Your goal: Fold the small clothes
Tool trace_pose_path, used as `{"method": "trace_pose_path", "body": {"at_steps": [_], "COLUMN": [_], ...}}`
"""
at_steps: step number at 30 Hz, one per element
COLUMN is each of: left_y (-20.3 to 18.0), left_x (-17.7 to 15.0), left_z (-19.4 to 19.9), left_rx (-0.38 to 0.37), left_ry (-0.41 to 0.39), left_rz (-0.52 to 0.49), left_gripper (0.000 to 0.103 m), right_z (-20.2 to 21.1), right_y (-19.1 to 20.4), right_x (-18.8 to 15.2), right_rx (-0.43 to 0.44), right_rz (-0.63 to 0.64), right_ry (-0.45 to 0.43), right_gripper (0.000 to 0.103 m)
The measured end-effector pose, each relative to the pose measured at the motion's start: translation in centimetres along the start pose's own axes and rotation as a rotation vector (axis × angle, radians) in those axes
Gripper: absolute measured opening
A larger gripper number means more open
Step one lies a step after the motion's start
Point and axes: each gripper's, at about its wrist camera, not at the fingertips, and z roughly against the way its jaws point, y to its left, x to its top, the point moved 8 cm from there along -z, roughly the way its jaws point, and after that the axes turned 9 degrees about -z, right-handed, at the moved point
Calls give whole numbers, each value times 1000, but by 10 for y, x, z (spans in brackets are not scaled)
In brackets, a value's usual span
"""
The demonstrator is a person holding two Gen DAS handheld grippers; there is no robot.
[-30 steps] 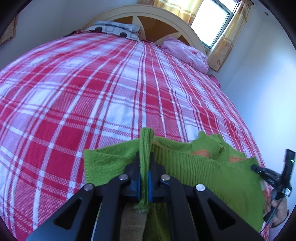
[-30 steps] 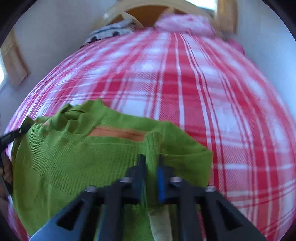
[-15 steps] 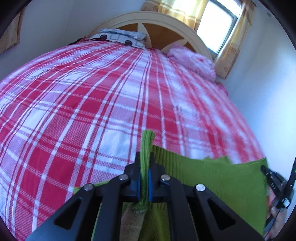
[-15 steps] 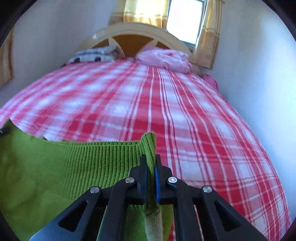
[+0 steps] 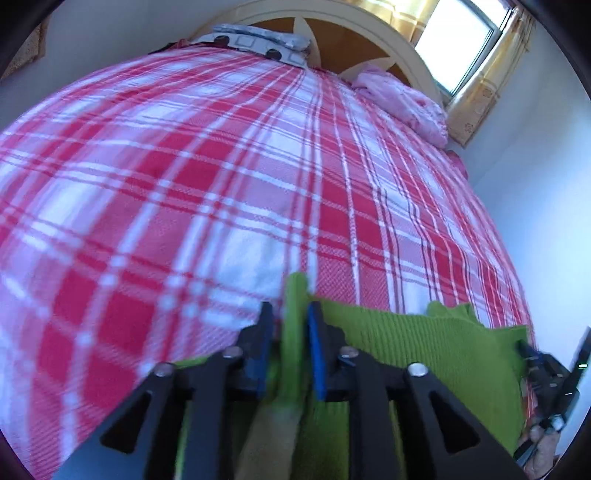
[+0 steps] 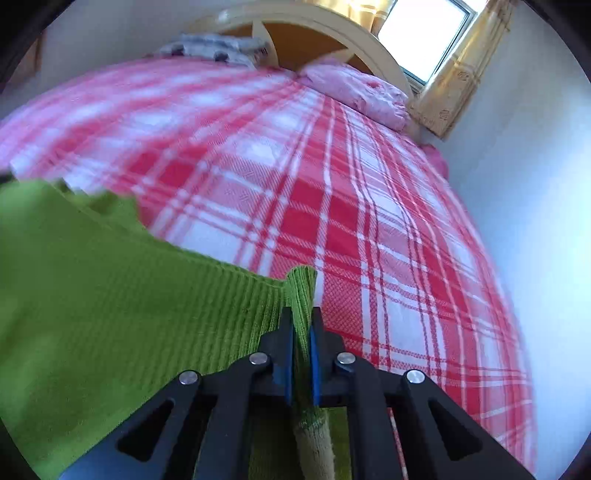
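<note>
Nearest: the green knit sweater (image 5: 424,354), ribbed, with a pale beige band at the pinched corners, is stretched crosswise at the foot of the bed (image 5: 221,184), its long axis running from one gripper to the other. Left gripper (image 5: 288,332): jaws opening, a fold of the sweater standing between the blue pads, which no longer press it. Right gripper (image 6: 303,339): jaws clamped on the opposite corner fold. Beyond: red-and-white plaid bedspread (image 6: 332,206) running lengthwise toward the head. Farthest: grey patterned pillow (image 5: 258,40), pink pillow (image 5: 402,103), arched headboard (image 5: 369,40), curtained window (image 6: 424,33).
</note>
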Motion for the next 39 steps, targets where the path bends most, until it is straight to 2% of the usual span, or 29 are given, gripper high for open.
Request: {"method": "trace_pose_path", "body": {"at_steps": [1, 3, 5, 8, 12, 14, 17, 20, 23, 30, 31, 33, 39], "left_y": [4, 7, 6, -7, -33, -43, -51, -49, -48, -57, -57, -54, -44], "left_x": [1, -4, -19, -54, -98, -116, -141, -162, -174, -187, -190, -196, -206], "left_z": [20, 51, 82, 110, 128, 132, 128, 120, 122, 132, 135, 140, 151], "left_rx": [17, 48, 83, 117, 93, 108, 78, 101, 137, 253, 260, 273, 334], "left_ry": [-32, -82, -127, -117, -97, -95, -65, -28, -44, -30, -30, -25, -30], "left_rz": [-15, -52, -110, -207, -257, -258, -225, -205, -220, -288, -284, -253, -214], "left_gripper": [31, 50, 60, 60, 60, 60, 60, 60, 60, 63, 65, 77, 78], "right_z": [24, 65, 100, 140, 169, 174, 167, 149, 152, 152, 151, 155, 159], "right_y": [-12, -31, -43, -43, -20, -1, 21, 28, 26, 21, 20, 19, 21], "right_x": [4, 3, -9, -47, -102, -119, -142, -168, -181, -187, -186, -187, -188], "right_rx": [39, 66, 81, 157, 241, 258, 273, 253, 265, 295, 297, 297, 274], "right_rz": [-72, -164, -203, -224, -246, -221, -201, -193, -206, -250, -252, -252, -232], "right_ry": [-54, -124, -155, -109, -50, -48, -12, 52, 31, 28, 26, 21, 3], "right_gripper": [8, 8, 9, 9, 9, 8, 8, 9, 9, 9, 9, 9, 9]}}
